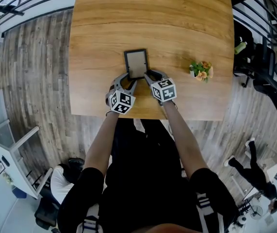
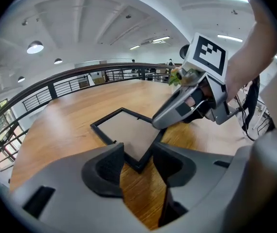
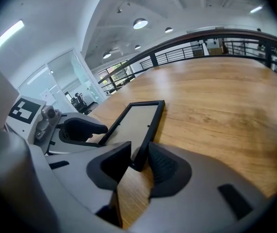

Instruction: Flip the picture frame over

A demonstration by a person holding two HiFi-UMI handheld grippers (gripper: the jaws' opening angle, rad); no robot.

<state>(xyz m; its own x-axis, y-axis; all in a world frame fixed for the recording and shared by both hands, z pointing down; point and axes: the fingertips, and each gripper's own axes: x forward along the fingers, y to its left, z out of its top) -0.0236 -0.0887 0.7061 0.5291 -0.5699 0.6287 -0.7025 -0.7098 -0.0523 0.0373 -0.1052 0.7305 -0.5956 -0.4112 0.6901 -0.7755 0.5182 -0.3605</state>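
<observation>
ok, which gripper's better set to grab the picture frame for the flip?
Right, probably. The right gripper has open jaws closely straddling a side rail of the picture frame, so it need only close. The left gripper stands wider, with just a corner tip between its jaws.

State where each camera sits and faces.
Head view: on the head, steeply down at table, frame; both forearms, left gripper, right gripper show.
Left gripper view: on left gripper, along its jaws at a frame corner; right gripper shows.
Right gripper view: on right gripper, along its jaws at another corner; left gripper shows.
Shared: the frame.
</observation>
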